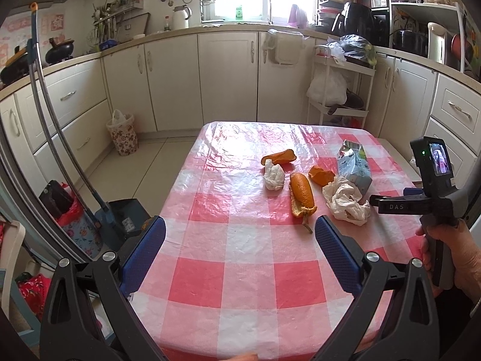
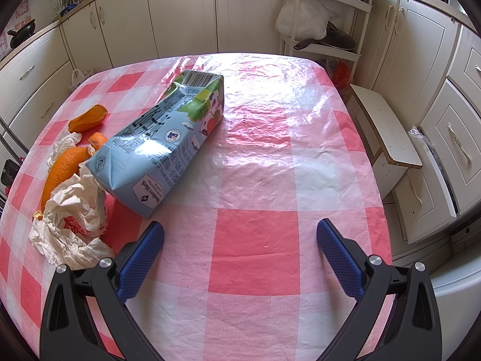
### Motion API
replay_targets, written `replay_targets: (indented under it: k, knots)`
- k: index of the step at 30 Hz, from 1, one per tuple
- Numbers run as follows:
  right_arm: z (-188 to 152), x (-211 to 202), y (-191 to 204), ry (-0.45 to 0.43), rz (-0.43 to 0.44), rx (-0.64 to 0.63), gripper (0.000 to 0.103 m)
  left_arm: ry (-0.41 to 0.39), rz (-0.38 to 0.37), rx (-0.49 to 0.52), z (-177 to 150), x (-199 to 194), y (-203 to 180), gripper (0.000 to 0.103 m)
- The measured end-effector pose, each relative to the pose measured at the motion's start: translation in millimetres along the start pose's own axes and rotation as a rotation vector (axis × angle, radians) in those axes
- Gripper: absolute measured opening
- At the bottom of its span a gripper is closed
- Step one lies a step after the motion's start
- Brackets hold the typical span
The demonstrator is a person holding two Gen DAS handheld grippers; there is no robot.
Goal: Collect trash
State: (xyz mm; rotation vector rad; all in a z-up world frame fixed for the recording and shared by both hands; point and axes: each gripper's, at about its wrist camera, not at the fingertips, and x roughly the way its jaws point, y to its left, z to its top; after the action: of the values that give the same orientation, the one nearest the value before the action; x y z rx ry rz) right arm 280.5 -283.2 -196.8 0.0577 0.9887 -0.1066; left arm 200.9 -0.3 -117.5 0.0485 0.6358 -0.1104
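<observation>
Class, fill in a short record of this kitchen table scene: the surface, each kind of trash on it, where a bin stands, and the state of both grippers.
surface: table with pink checked cloth
carton: blue milk carton, lying on its side
peel: orange peel pieces
paper: crumpled paper wrapper beside carton; white tissue wad
bin: floral waste basket on floor
left gripper: open
right gripper: open

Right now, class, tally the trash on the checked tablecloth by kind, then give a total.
Orange peel pieces: 3
Crumpled white paper or tissue wads: 2
Milk carton: 1
Total: 6
</observation>
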Motion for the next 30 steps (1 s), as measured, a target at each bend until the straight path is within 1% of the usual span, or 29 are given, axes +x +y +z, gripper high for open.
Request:
replay_targets:
  k: [30]
  knots:
    - [0.1,0.0,-0.4,0.0,0.001,-0.001,0.097,-0.03,0.058,0.007,4.2,-8.8,1.6,0.096]
